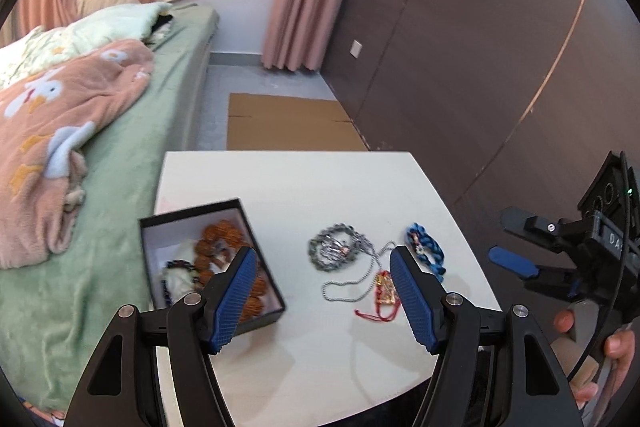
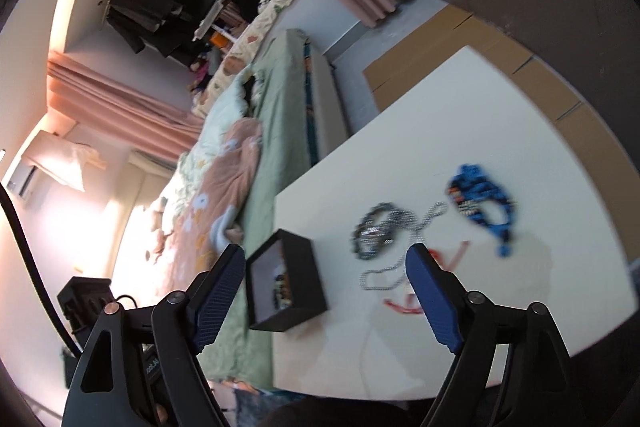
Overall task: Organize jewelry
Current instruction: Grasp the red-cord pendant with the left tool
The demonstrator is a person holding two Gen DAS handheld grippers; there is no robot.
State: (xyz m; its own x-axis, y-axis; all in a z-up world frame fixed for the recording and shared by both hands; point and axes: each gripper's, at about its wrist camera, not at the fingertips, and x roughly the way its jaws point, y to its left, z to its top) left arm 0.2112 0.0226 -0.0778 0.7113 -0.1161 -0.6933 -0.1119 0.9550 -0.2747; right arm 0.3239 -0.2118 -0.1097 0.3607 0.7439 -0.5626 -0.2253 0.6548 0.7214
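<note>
A black box with a white lining stands at the left edge of the white table. It holds brown bead bracelets and a dark bead bracelet. On the table lie a grey bead bracelet, a silver ball chain with a red and gold charm, and a blue braided bracelet. My left gripper is open and empty above the table. My right gripper is open and empty; the left wrist view shows it off the table's right edge. The right wrist view shows the box, the grey bracelet and the blue bracelet.
A bed with a green sheet and a pink blanket lies left of the table. Flat cardboard lies on the floor beyond it. A dark panelled wall runs on the right.
</note>
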